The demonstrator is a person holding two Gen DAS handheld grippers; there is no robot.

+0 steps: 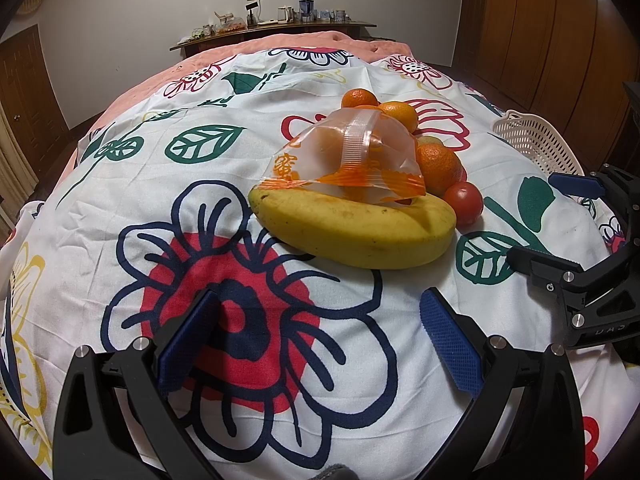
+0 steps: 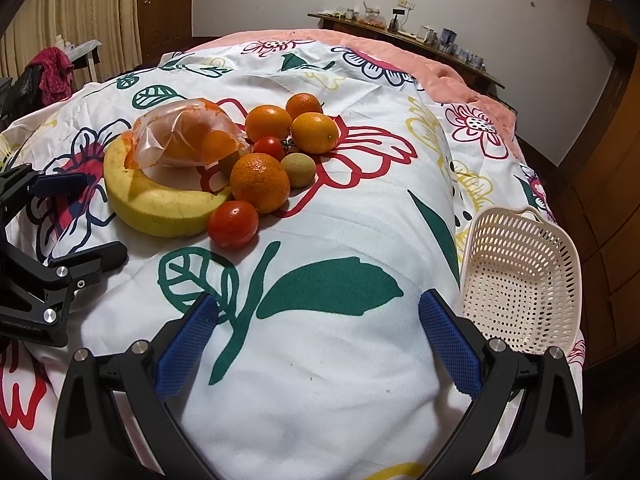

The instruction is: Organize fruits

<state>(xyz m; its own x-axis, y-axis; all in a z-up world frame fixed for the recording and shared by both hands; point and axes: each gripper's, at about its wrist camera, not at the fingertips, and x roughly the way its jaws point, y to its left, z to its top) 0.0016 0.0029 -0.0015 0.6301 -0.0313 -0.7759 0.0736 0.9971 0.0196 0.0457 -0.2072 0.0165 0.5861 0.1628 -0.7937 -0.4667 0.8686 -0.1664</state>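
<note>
Yellow banana under plastic bag, oranges beside, both claws spread, empty.

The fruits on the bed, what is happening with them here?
A person holds two grippers, and both are open and empty. The left gripper faces the banana, which has a plastic bag with oranges lying on it. The right gripper hovers over the sheet between the fruit pile and the empty basket. No fruit is sorted yet.
</note>
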